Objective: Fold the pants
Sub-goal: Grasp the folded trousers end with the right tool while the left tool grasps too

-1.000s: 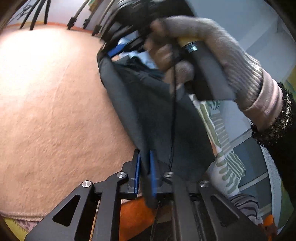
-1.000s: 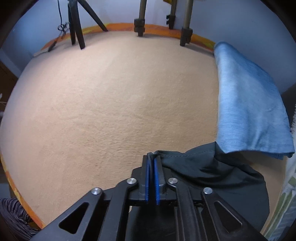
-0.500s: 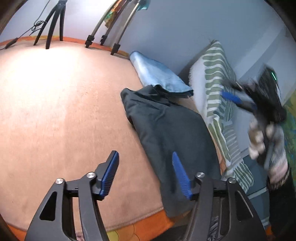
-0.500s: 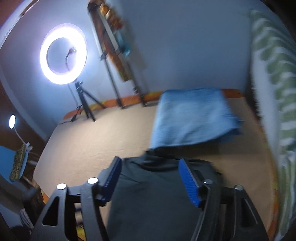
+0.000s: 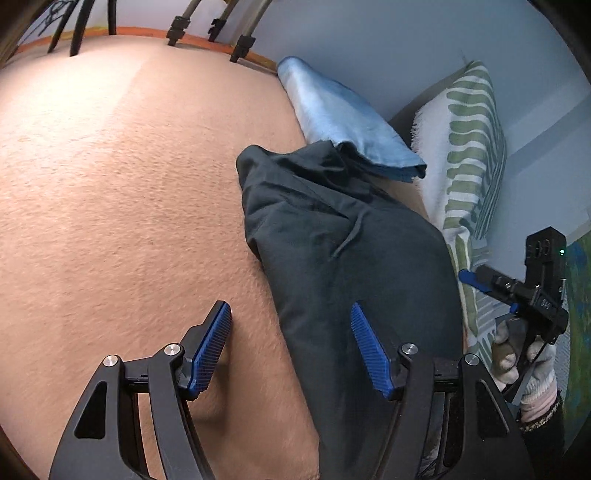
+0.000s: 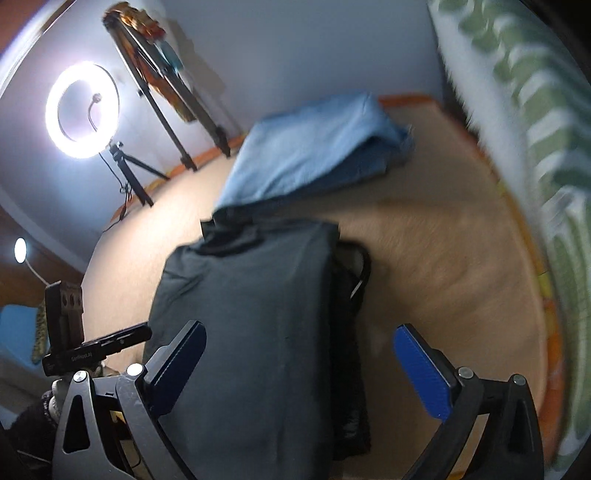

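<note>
Dark grey pants (image 5: 343, 254) lie folded in a long stack on the peach blanket (image 5: 122, 206), their far end tucked under a folded blue cloth (image 5: 343, 118). My left gripper (image 5: 291, 347) is open and empty above the pants' near left edge. In the right wrist view the pants (image 6: 258, 321) lie below my right gripper (image 6: 303, 365), which is open and empty. The right gripper also shows in the left wrist view (image 5: 491, 288), held off the bed's right side.
A green-striped white pillow (image 5: 469, 155) lies along the right of the bed. Tripod legs (image 5: 207, 26) stand at the far edge. A lit ring light (image 6: 83, 110) on a stand and a second lamp (image 6: 20, 251) are at the left.
Both grippers were shut on the pants a second ago, then opened and let go. The pants now lie flat. The right gripper has drawn back to the right, the left has dropped lower.
</note>
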Motion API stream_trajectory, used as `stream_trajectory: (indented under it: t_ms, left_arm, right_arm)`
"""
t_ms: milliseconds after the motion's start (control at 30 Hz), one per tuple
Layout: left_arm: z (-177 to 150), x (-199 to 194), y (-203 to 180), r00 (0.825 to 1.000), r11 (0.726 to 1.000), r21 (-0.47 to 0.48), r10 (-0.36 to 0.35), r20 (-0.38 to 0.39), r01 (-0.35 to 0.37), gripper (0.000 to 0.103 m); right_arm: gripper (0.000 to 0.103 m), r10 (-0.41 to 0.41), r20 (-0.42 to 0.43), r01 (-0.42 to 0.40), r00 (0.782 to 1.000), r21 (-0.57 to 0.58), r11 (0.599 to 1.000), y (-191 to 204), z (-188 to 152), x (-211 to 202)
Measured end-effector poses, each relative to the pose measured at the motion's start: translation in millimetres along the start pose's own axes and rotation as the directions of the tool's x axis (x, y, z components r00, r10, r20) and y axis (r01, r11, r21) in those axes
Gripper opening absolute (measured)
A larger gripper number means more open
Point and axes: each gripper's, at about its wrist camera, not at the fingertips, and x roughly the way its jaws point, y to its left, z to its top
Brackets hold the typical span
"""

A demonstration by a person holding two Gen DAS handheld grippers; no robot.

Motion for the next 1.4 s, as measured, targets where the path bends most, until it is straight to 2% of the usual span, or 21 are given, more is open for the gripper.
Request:
stream_trajectory:
  t_ms: [267,367,467,500,567,600,667,733,933,1000,1067,1133,1167,1200,1267,1400]
  left_arm:
    - [12.9,11.6,-6.9,1.000,1.000,0.024,0.010,0.000,-0.010,0.067]
    - [13.3,13.5,-7.7,1.000,0.999,0.034,-0.004,0.011,0.004,0.067]
    - [12.3,15.4,-10.2,1.000,0.998,0.055,-0.016,0.020,0.015,0.067]
    - [12.6,16.4,-11.4,1.000,0.998,0.063,-0.021,0.020,0.020,0.066]
    - [12.4,18.4,-12.8,0.999,0.996,0.077,-0.038,0.022,0.036,0.065]
    - [12.7,18.8,-13.4,0.999,0.996,0.080,-0.042,0.021,0.041,0.064]
    - [12.9,21.5,-14.7,0.998,0.995,0.083,-0.056,0.014,0.055,0.060]
    - [13.9,24.9,-15.7,0.998,0.996,0.076,-0.055,0.013,0.054,0.043]
    - [14.0,31.5,-19.2,0.999,0.996,0.076,-0.043,0.018,0.042,0.026]
    - [12.9,33.3,-22.0,0.999,0.996,0.086,-0.033,0.023,0.031,0.025]
    - [11.5,34.3,-22.6,0.999,0.995,0.099,-0.027,0.031,0.023,0.023]
    - [11.6,35.7,-21.3,0.999,0.995,0.096,-0.026,0.037,0.023,0.020]
    - [11.7,35.9,-21.0,0.999,0.995,0.092,-0.025,0.039,0.021,0.019]
    - [11.8,36.0,-21.2,0.999,0.996,0.093,-0.023,0.039,0.019,0.019]
    - [11.7,35.4,-21.8,0.999,0.995,0.094,-0.021,0.040,0.017,0.016]
    - [9.9,32.8,-28.2,0.998,0.993,0.116,-0.021,0.056,0.015,0.011]
  right_arm:
    - [0.102,0.012,-0.097,-0.011,0.995,0.014,1.000,-21.2,-3.5,47.2]
    - [0.103,0.064,-0.103,-0.058,0.993,0.058,0.997,-31.4,-7.7,54.6]
    - [0.100,0.053,-0.100,-0.051,0.994,0.014,0.999,-26.5,-8.9,55.5]
    - [0.096,0.051,-0.100,-0.051,0.994,0.005,0.999,-24.8,-9.3,55.7]
    - [0.079,0.068,-0.109,-0.071,0.992,-0.025,0.997,-17.9,-9.6,56.6]
    - [0.078,0.087,-0.122,-0.091,0.989,-0.031,0.995,-14.5,-10.0,57.2]
    - [0.077,0.068,-0.127,-0.075,0.989,-0.047,0.996,-9.9,-9.5,58.5]
    - [0.072,0.073,-0.128,-0.079,0.989,-0.044,0.996,-10.6,-9.3,56.8]
    - [0.061,0.059,-0.114,-0.066,0.992,-0.054,0.996,-8.4,-10.9,49.8]
    - [0.060,0.069,-0.115,-0.075,0.991,-0.050,0.996,-10.4,-10.8,48.1]
    - [0.064,0.078,-0.109,-0.084,0.991,-0.054,0.995,-12.4,-12.1,48.9]
    - [0.080,0.118,-0.092,-0.122,0.989,-0.037,0.992,-17.9,-15.2,51.2]
    - [0.081,0.141,-0.083,-0.144,0.987,-0.032,0.989,-19.0,-16.4,51.4]
    - [0.079,0.129,-0.077,-0.132,0.989,-0.047,0.990,-15.1,-17.1,51.7]
    - [0.069,0.092,-0.082,-0.098,0.992,-0.080,0.992,-8.8,-17.9,52.2]
    - [0.046,0.094,-0.068,-0.098,0.993,-0.066,0.993,-6.8,-15.7,44.3]
